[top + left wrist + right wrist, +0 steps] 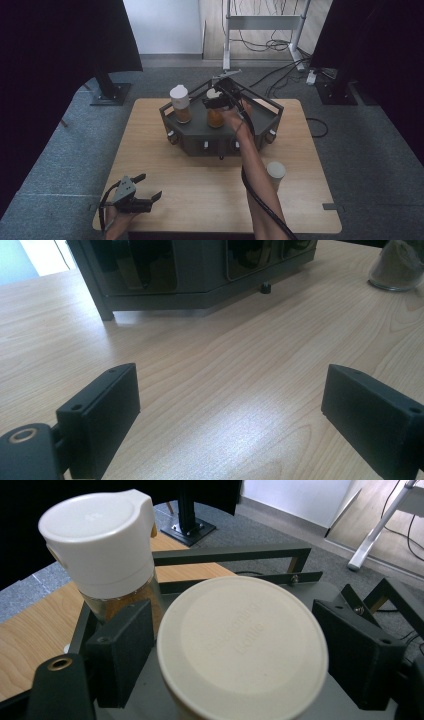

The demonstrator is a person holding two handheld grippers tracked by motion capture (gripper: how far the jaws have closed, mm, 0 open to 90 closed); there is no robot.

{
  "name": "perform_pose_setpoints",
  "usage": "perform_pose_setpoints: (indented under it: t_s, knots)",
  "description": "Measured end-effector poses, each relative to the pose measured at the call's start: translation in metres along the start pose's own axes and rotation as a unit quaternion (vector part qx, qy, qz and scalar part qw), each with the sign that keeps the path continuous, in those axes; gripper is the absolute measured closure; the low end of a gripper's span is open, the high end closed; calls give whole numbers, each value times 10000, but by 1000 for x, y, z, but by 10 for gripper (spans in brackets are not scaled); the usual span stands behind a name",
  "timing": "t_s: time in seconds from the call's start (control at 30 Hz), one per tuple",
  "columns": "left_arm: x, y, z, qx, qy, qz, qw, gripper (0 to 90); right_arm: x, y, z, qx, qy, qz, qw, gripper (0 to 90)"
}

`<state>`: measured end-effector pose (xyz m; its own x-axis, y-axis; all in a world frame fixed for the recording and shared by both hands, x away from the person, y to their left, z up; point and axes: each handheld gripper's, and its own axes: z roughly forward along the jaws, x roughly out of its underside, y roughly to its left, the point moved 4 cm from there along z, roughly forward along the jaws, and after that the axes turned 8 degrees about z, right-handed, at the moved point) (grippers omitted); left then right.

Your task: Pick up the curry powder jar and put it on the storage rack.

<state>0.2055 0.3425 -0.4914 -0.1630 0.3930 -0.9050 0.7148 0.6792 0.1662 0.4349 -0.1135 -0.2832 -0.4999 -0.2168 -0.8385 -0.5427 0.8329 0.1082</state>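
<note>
Right tool (235, 645): jaws stand either side of the cream lid of a jar (242, 647). A gap shows between the lid and the far jaw; the near jaw sits just beside the lid rim, contact not clear. Grip reads as released, the jar between the jaws but not pressed. In the high view the right tool (216, 100) is over the rack (200, 137), above the jar (215, 118) with orange contents.

The jar stands upright in the rack, right of a second jar (102, 555) with a white flip-top cap. That second jar (180, 104) is also upright, holds brownish-orange powder, and stands just beside the first one. The dark rack has a thin rail frame around its rim and small knobs along its front face. It sits on the far half of the counter (165, 180).

Left tool (230, 415): jaws spread wide, nothing between them, bare wood below. In the high view the left tool (135, 195) rests low at the near left corner of the counter, well apart from the rack.

A third jar (275, 172) with a pale lid stands alone on the counter, near the right forearm (260, 185), in front of the rack's right end. Grey carpet surrounds the counter.
</note>
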Motion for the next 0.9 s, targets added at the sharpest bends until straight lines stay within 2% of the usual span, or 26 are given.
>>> perform_pose_setpoints:
  t_s: [0.27, 0.53, 0.9]
  knots:
    - [-1, -1, 1, 11, 8, 17, 10000, 83, -1, 1, -15, 3, -121, -130, 9998, 152]
    - [-1, -2, 2, 15, 22, 32, 10000, 83, -1, 1, -37, -44, -319, -264, 9991, 150]
    - [-2, -3, 3, 24, 41, 42, 10000, 83, 3, 3, -68, -88, -440, -411, 9981, 150]
